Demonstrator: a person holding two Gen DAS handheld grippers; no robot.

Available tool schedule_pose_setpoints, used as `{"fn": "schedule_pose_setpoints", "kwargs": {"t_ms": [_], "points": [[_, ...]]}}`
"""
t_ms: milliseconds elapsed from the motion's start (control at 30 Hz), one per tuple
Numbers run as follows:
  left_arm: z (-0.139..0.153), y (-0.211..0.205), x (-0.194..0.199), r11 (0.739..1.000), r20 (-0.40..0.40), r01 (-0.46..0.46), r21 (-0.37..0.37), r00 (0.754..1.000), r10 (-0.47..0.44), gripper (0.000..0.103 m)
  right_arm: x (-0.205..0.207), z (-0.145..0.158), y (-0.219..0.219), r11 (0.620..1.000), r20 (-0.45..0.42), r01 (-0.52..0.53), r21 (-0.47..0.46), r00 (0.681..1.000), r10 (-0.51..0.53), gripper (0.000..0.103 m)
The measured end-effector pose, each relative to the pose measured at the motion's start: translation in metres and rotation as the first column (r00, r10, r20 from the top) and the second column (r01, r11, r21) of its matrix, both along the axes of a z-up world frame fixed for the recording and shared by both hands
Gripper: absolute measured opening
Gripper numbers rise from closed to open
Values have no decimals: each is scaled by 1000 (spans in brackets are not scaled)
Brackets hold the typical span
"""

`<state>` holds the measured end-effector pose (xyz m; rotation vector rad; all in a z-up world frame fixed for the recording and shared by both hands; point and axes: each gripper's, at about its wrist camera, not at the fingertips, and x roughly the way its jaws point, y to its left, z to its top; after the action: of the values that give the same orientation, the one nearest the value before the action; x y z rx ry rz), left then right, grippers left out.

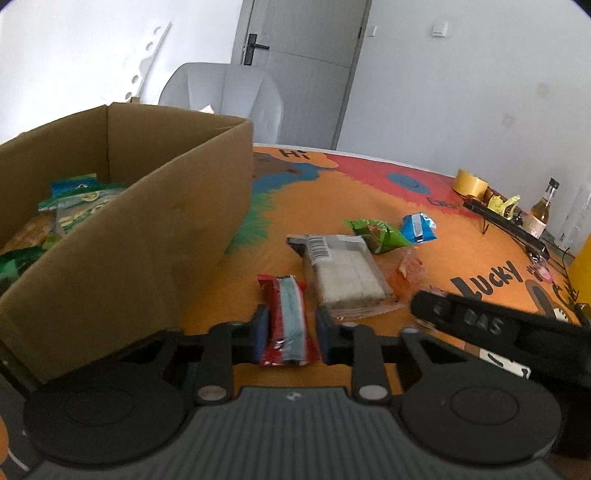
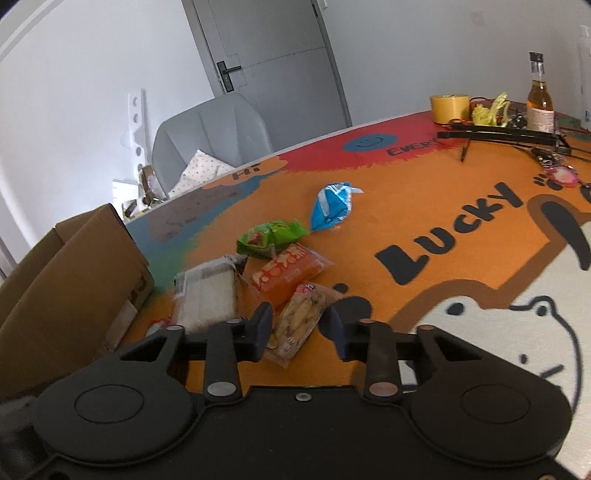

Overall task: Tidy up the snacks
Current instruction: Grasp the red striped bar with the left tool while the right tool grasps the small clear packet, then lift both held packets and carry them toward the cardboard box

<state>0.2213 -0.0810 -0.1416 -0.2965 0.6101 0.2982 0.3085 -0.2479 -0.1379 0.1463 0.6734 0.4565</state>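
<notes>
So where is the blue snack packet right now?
The blue snack packet lies on the orange tablecloth, just beyond the green snack packet, farthest of the loose snacks from the cardboard box.

White walls (image 1: 461, 74) all round, evenly lit by soft daylight. Grey door (image 1: 295, 55) with black handle (image 1: 253, 48) straight ahead, light switch (image 1: 439, 29) to its right. Grey chair (image 2: 210, 129) pulled up at the table's far edge, dotted cushion (image 2: 199, 171) on its seat. White perforated board (image 2: 136, 118) leaning against the wall beside it.

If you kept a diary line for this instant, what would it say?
left claw: open around red snack bar | right claw: open over clear snack bag | box: partly filled
</notes>
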Motion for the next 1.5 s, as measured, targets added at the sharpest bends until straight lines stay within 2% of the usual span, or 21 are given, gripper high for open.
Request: {"fn": "schedule_pose_setpoints", "kwargs": {"t_ms": [167,400,433,467,567,967,1033,1067,1133,1300,1500], "points": [[2,-1,-4,1000,0,21,-16,1000,-21,19,-9,3,-11,1000,-10,10,-28,1000,-10,18],[7,-5,-12,998,14,53,-26,999,-53,19,-23,6,-26,998,-12,40,-47,999,-41,17],[8,-6,-13,998,15,57,-27,998,-56,19,-24,6,-26,998,-12,43,-52,999,-44,18],[8,-7,-14,998,15,60,-27,998,-60,19,-24,6,-26,997,-13,46,-57,999,-47,25],[7,-8,-14,997,10,74,-27,997,-74,19,-25,7,-23,996,2,50,-68,999,-50,34],[-1,-8,-4,997,-4,73,10,997,-73,22,-20,2,-5,987,61,37,-156,998,-27,35],[-1,-9,-2,997,-6,71,18,997,-71,22,-20,1,-3,985,70,31,-168,997,-20,31],[-1,-10,-1,997,-7,71,20,997,-71,22,-21,1,-3,984,75,29,-173,997,-16,23],[-1,-10,-1,997,-8,71,22,997,-71,19,-21,1,-5,984,77,24,-175,997,-10,18],[2,-12,-7,995,-2,99,13,995,-99,19,-27,4,-9,989,66,13,-150,998,-3,17],[19,-15,-20,992,45,129,18,991,-129,19,-38,18,-9,991,92,18,-130,996,-6,17]]}}
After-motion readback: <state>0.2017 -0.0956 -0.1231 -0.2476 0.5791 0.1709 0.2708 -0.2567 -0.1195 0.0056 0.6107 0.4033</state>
